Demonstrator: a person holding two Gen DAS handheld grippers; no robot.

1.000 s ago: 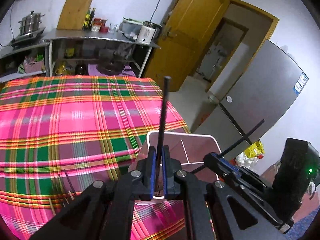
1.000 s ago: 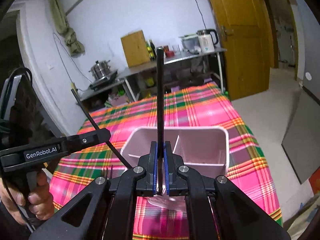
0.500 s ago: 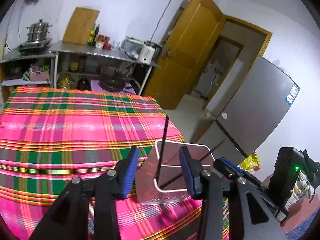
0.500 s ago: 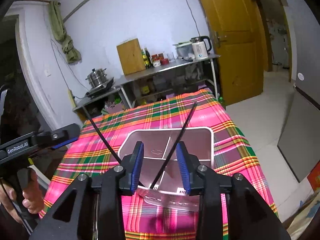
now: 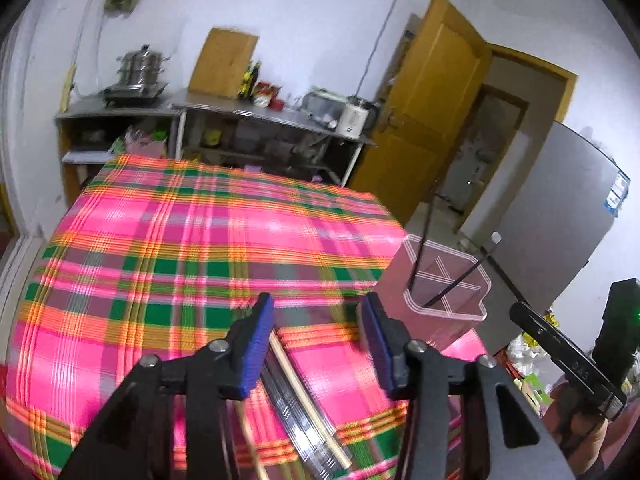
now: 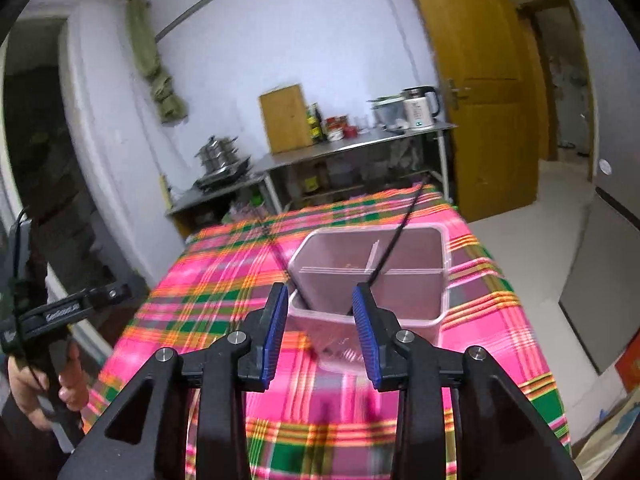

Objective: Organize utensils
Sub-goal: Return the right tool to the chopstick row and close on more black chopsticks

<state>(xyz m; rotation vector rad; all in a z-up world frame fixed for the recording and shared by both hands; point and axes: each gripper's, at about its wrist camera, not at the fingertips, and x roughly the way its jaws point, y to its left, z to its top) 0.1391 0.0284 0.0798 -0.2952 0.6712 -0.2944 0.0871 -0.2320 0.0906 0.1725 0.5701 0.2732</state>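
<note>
Left wrist view: my left gripper [image 5: 318,344] hangs over the near part of the plaid tablecloth [image 5: 180,256], its blue pads [image 5: 256,344] apart with nothing pressed between them, and the jaws are closing a little. Under and just past the left pad lies a bundle of chopsticks [image 5: 300,408], pale wooden ones beside silvery metal ones, flat on the cloth and running toward the near edge. Off to the right, near the table's right edge, stands the clear divided bin [image 5: 444,284]. Two black chopsticks [image 5: 420,256] lean in it, one tilted left and one tilted right, their tips crossing low in the near compartment. At the far right edge I can see my other gripper's body, but not its jaws.

In the right wrist view my right gripper [image 6: 320,328] is wide open and empty, pads on either side of the bin's [image 6: 440,292] near wall but not touching it. The black chopsticks [image 6: 394,240] rise out of the near compartment in a V. My left hand [image 6: 44,384] holds its gripper's handle at the left edge, off the table's side.
</note>
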